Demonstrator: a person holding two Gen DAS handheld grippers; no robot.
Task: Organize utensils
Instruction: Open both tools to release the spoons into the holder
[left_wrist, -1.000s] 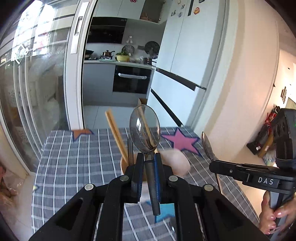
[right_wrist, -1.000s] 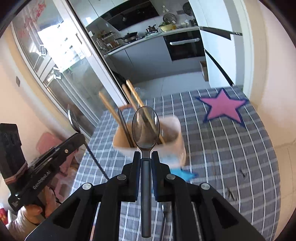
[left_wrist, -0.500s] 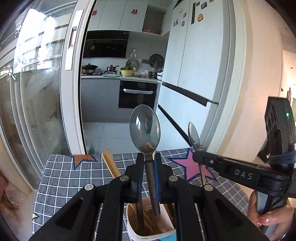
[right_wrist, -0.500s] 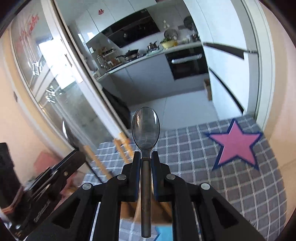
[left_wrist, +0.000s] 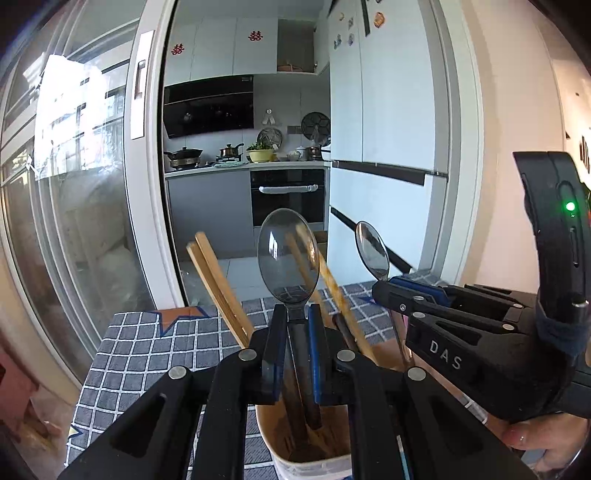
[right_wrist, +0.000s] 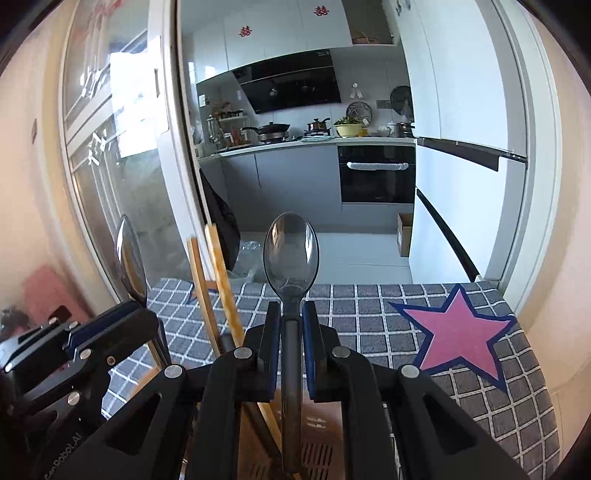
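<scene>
The left hand-held gripper is clenched on a dark translucent spoon, bowl rising at 12 o'clock, handle dipping into the paper cup directly below; wooden chopsticks lean from the cup at 11 o'clock; the right hand-held gripper grasps a second spoon upright above the checked worktop, the pink star at 3 o'clock.

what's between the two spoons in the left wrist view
A pair of wooden chopsticks, leaning up out of the cup, between left spoon and right spoon.
</scene>
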